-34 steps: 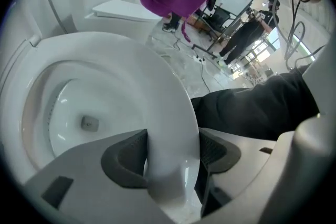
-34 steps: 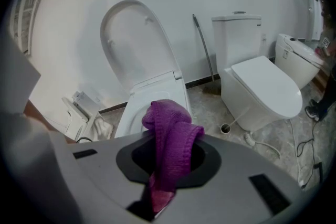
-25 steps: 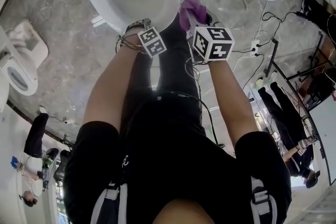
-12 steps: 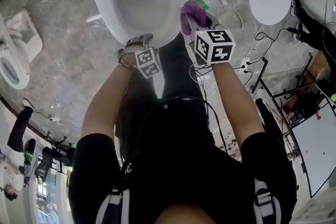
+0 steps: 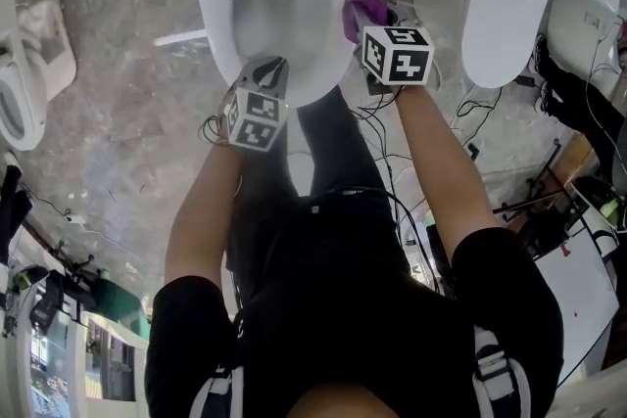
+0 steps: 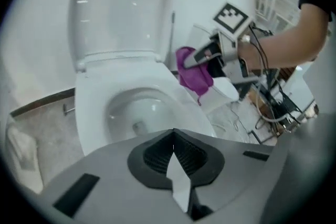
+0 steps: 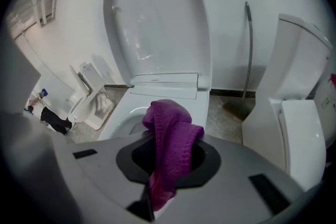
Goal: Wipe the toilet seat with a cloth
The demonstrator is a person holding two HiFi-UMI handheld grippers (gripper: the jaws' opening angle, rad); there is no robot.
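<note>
Only the right gripper clenches the cloth, to wipe the toilet seat ahead of its jaws; the left gripper has just closed empty

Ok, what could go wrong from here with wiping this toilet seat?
The purple cloth is bunched in the right gripper with a loose end hanging; it could slip out or dip into the open bowl inside the toilet seat. Cables lie on the floor beside the toilet, a possible snag or trip.
</note>
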